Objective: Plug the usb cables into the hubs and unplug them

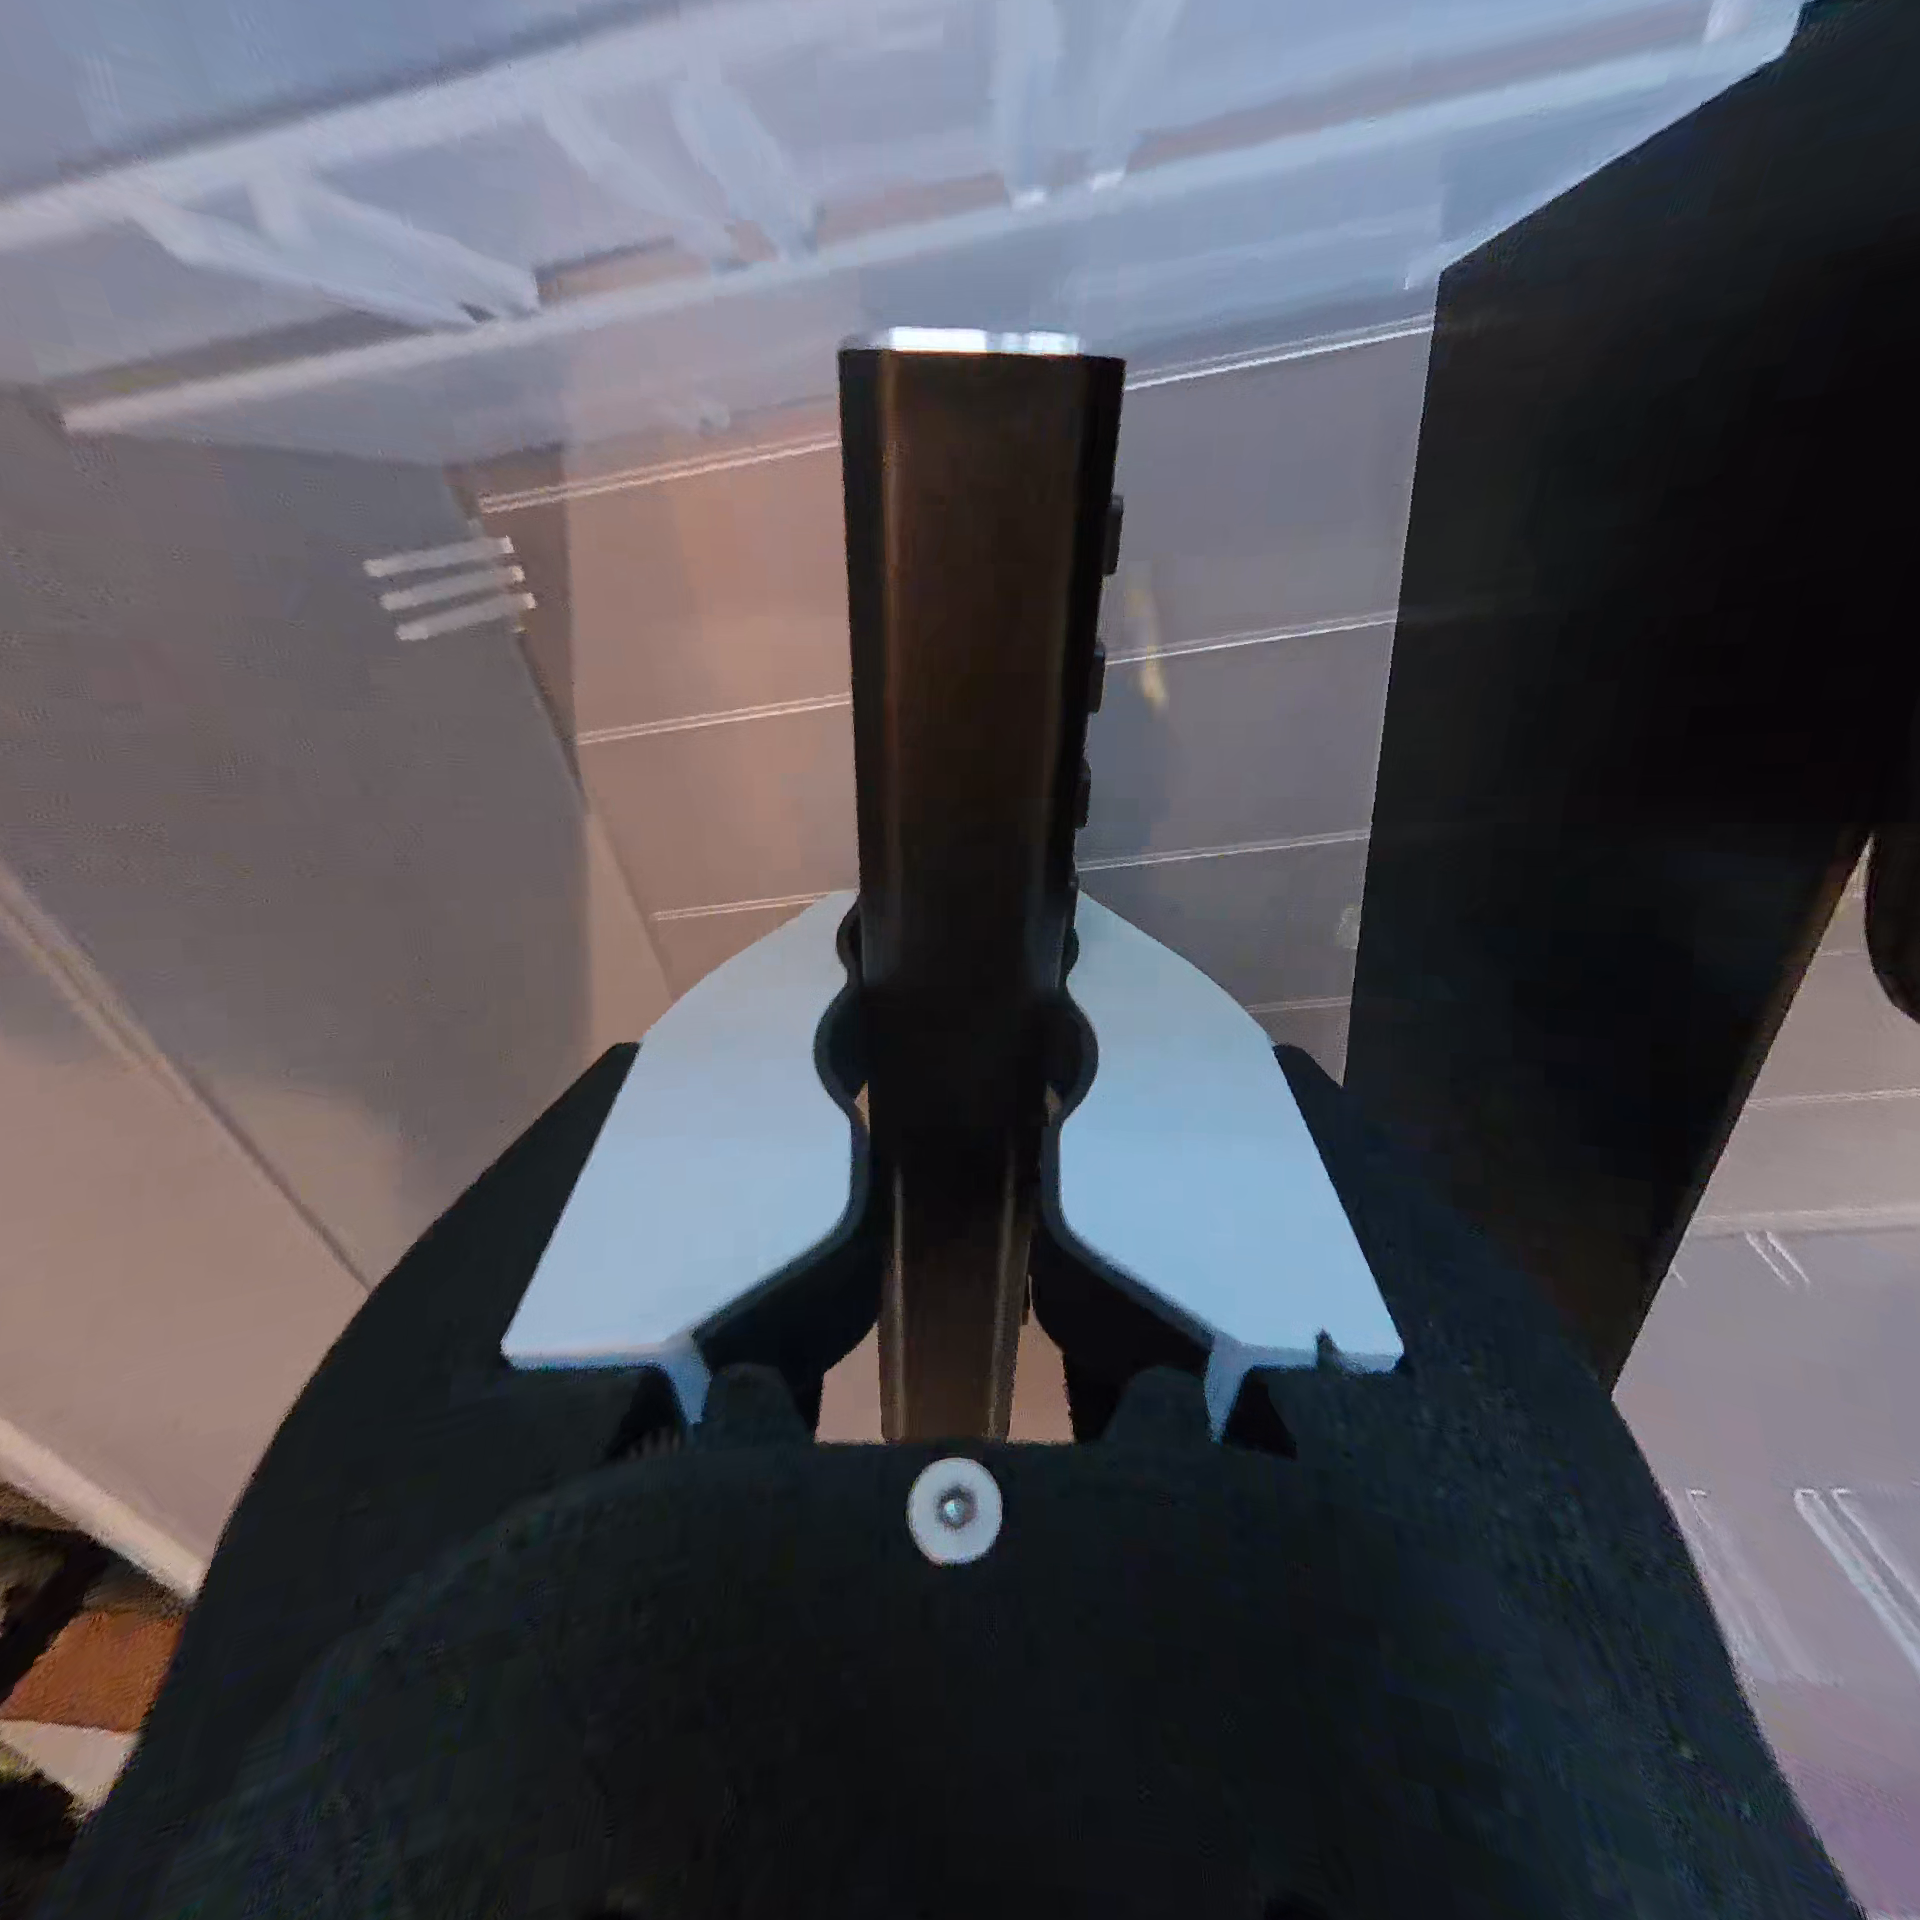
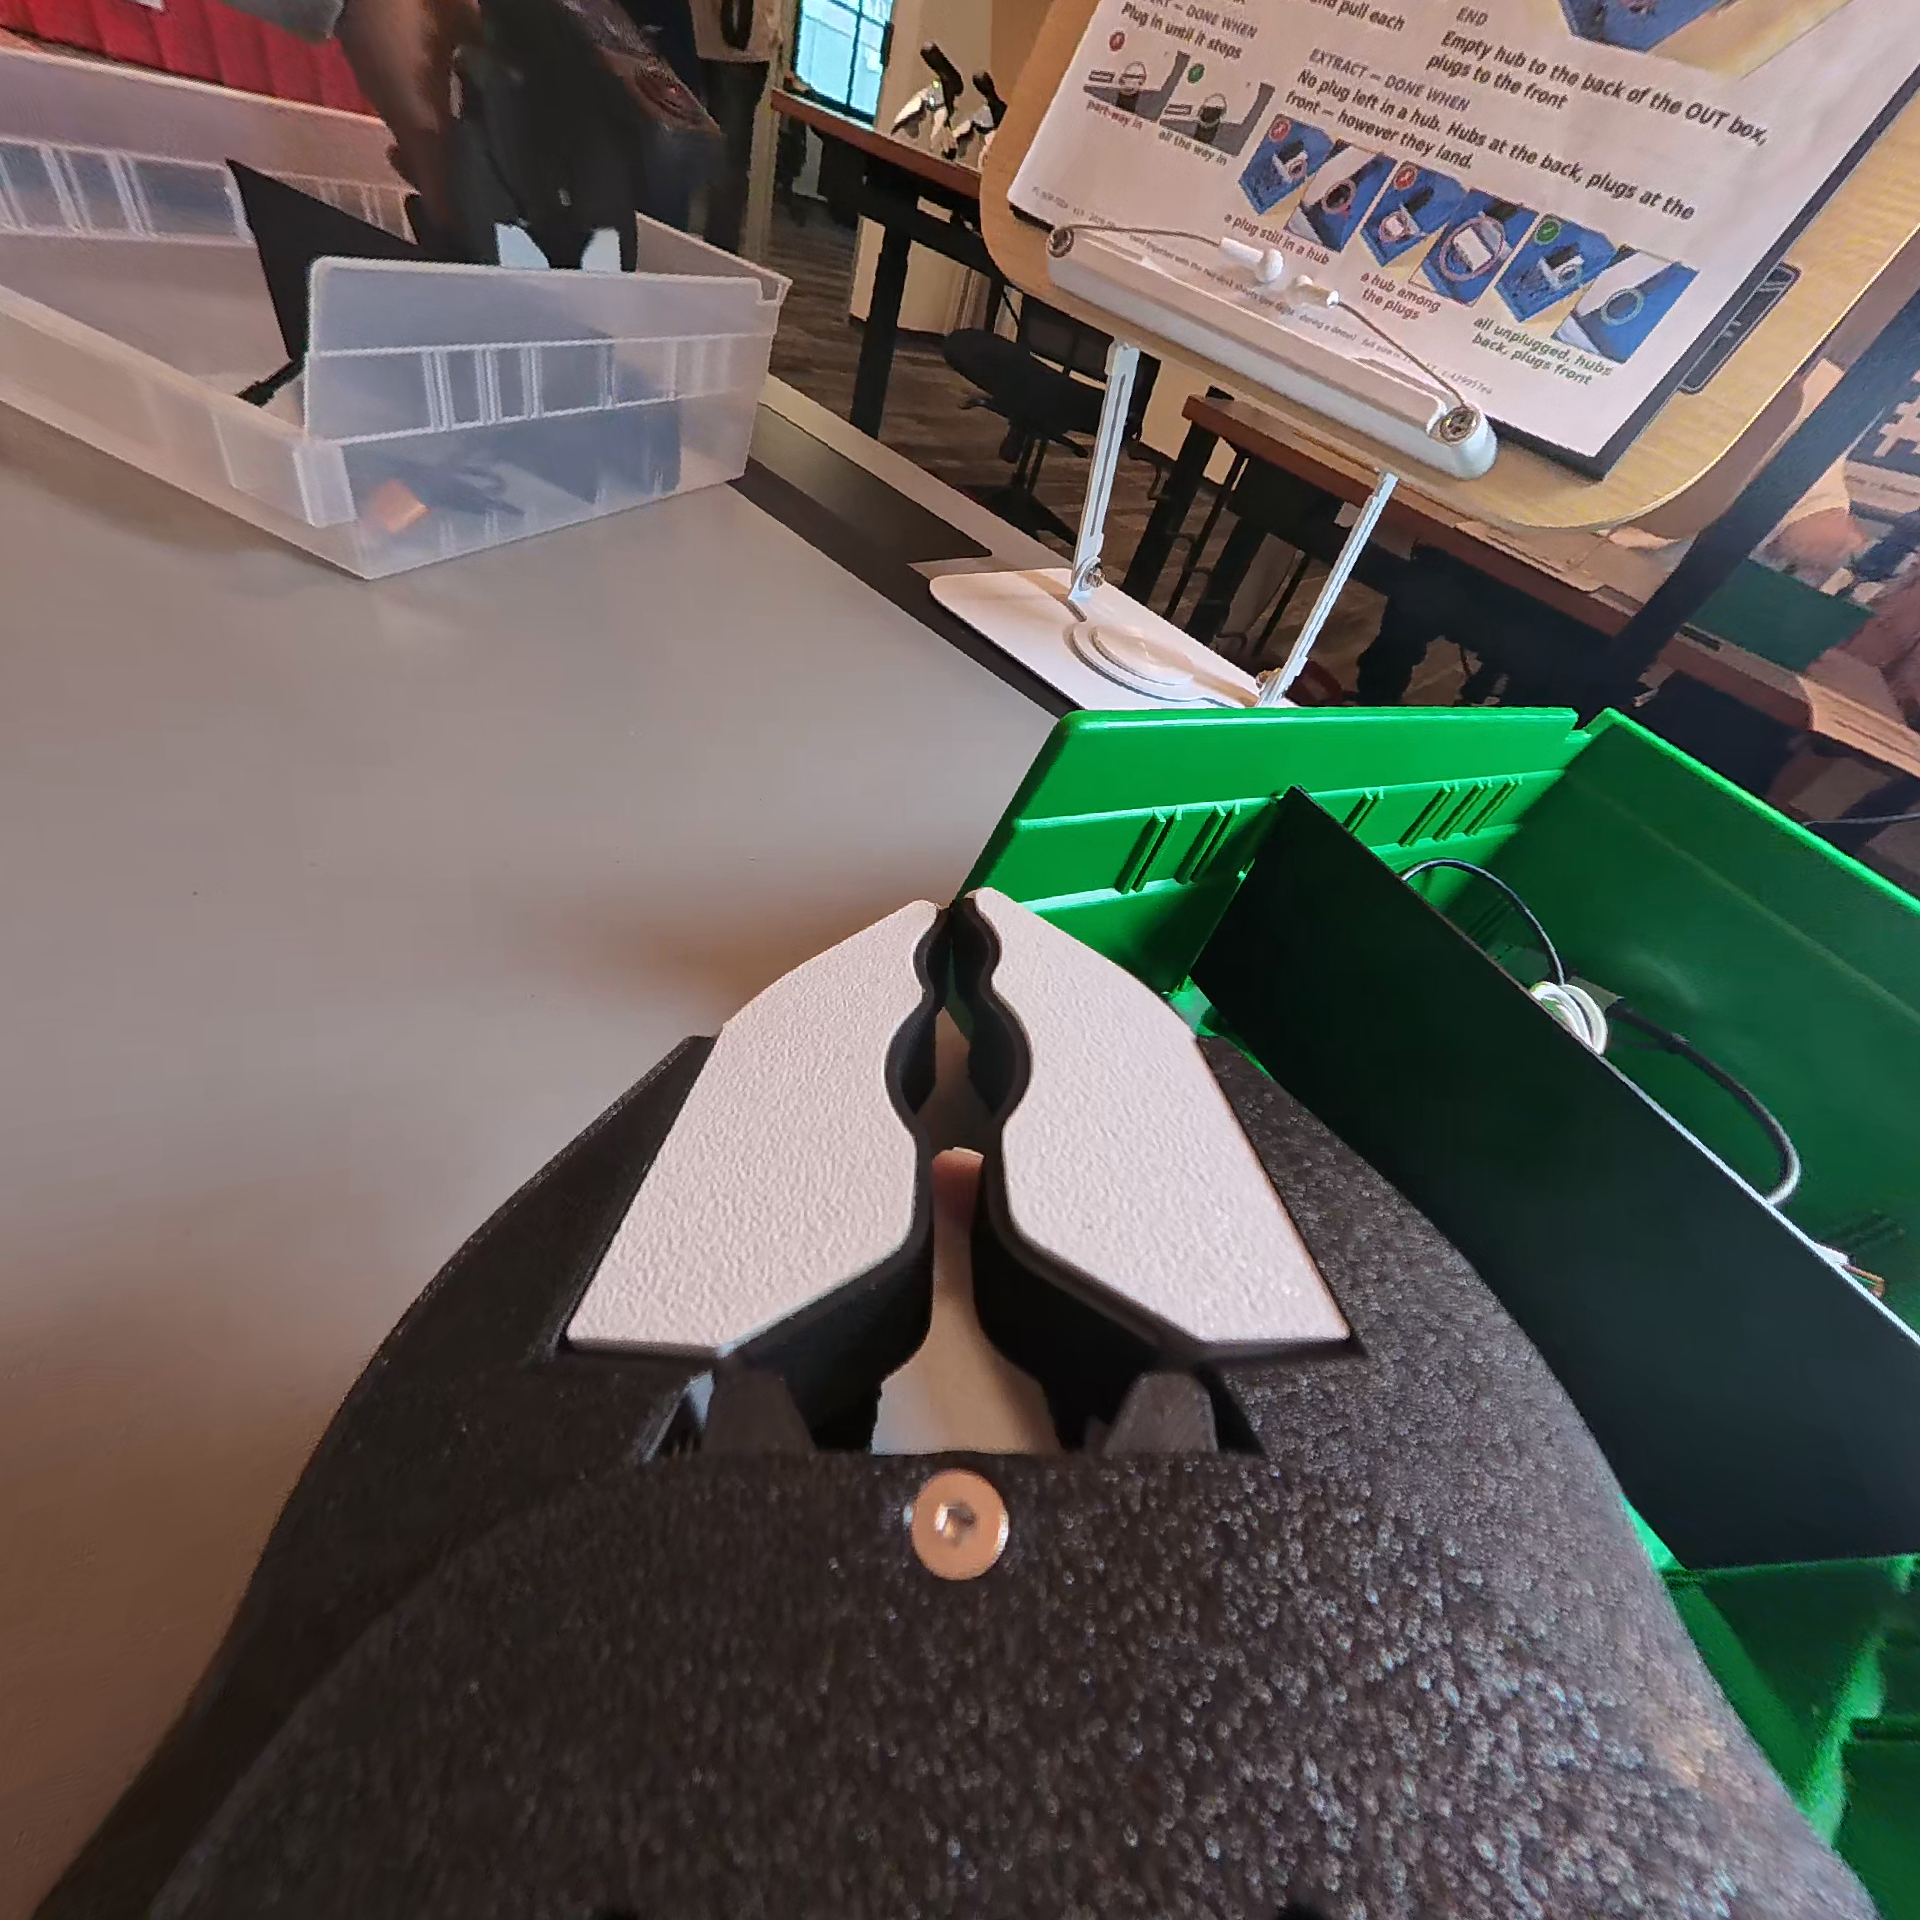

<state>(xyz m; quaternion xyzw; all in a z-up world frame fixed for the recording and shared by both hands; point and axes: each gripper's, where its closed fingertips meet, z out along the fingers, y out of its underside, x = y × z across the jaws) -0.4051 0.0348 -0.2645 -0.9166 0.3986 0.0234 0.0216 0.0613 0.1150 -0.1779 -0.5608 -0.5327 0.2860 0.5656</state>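
Between left fingers [image 1: 961, 997], a clamped dark hub [image 1: 971, 644]; right fingers [image 2: 954, 925] pressed together, empty, beside green bin [image 2: 1164, 769].

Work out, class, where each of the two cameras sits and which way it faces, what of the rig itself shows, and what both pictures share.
Left wrist view: on the left tongs, facing a clear plastic bin wall close up; its fingers clamp a dark hub beside a black divider.
Right wrist view: on the right tongs, facing across the grey table; its fingers meet, with the green bin at right.
Shared: the clear bin, where the other tongs work.
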